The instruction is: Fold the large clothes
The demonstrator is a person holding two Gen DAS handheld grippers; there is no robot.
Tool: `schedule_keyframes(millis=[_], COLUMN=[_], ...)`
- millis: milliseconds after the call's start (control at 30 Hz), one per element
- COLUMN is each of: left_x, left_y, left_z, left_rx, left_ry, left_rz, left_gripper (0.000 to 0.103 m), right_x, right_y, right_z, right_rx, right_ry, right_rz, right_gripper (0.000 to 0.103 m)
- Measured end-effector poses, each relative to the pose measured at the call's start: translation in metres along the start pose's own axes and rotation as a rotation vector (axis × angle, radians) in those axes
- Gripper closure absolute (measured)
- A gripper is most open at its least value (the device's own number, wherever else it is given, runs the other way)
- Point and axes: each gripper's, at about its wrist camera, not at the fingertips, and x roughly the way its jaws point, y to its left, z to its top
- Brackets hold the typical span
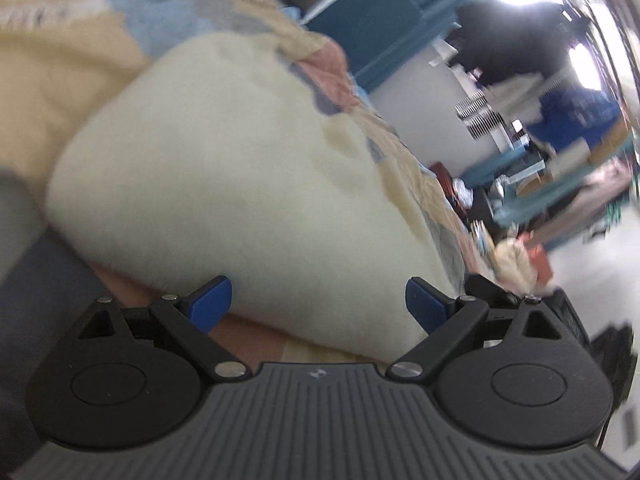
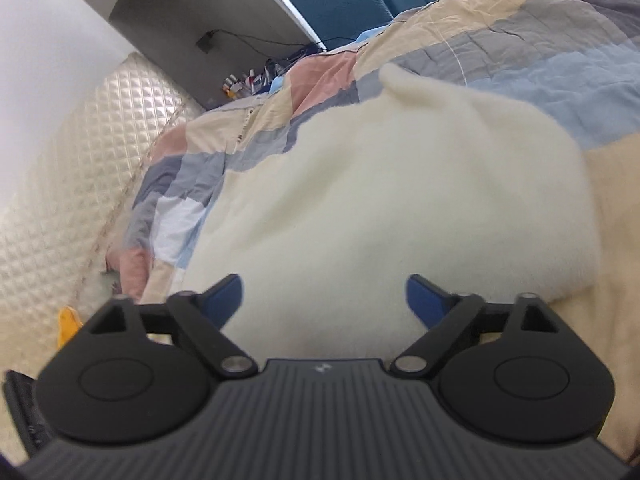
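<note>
Across the middle of both frames lies the fleece [image 2: 400, 208], a thick cream garment spread on the patchwork quilt [image 2: 520, 52] of a bed, which gives it a broad, soft surface to be folded on. It looks already doubled into a rounded block, with one small corner poking up at its far edge in the right view. The right tongs [image 2: 324, 300] stand wide apart, blue pads [image 2: 224, 296] clear of the cloth, so nothing is gripped. The left tongs [image 1: 318, 304] are likewise spread, the fleece filling the gap beyond them but not pinched. My judgement: both have let go so the fold can settle, and another fold or a smoothing pass remains.
</note>
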Motion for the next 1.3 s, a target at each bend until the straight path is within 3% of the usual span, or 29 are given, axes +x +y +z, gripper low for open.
schedule_keyframes(millis=[133,367,500,600,767,833,933,1133,1300], left_x=[0.009,0.021,0.021,0.025,0.026,0.028,0.031,0.028,0.031], left_y=[0.022,0.058,0.062,0.068,0.073,0.074,0.078,0.090,0.096], left_z=[0.003,0.007,0.015,0.020,0.020,0.022,0.022,0.023,0.027], left_rx=[-0.140,-0.350,-0.358,-0.395,-0.407,-0.419,-0.457,-0.550,-0.587], left_ry=[0.053,0.074,0.010,0.019,0.018,0.012,-0.002,-0.046,-0.054], left_rz=[-0.013,-0.047,-0.008,-0.020,-0.025,-0.028,-0.039,-0.088,-0.109], left_gripper=[0.007,0.007,0.007,0.007,0.007,0.007,0.007,0.008,0.008], right_x=[0.002,0.020,0.028,0.027,0.049,0.054,0.057,0.036,0.009], right_y=[-0.004,-0.029,-0.045,-0.048,-0.047,-0.042,-0.044,-0.077,-0.088], right_z=[-0.002,-0.020,-0.024,-0.034,-0.051,-0.050,-0.042,-0.036,-0.032], right_rx=[0.060,0.309,0.445,0.520,0.613,0.598,0.597,0.761,0.788], right_ry=[0.012,0.087,0.064,0.071,0.207,0.215,0.165,-0.012,-0.169], right_rz=[0.008,0.061,0.089,0.100,0.155,0.160,0.168,0.072,-0.008], right_gripper=[0.000,0.000,0.000,0.000,0.000,0.000,0.000,0.000,0.000])
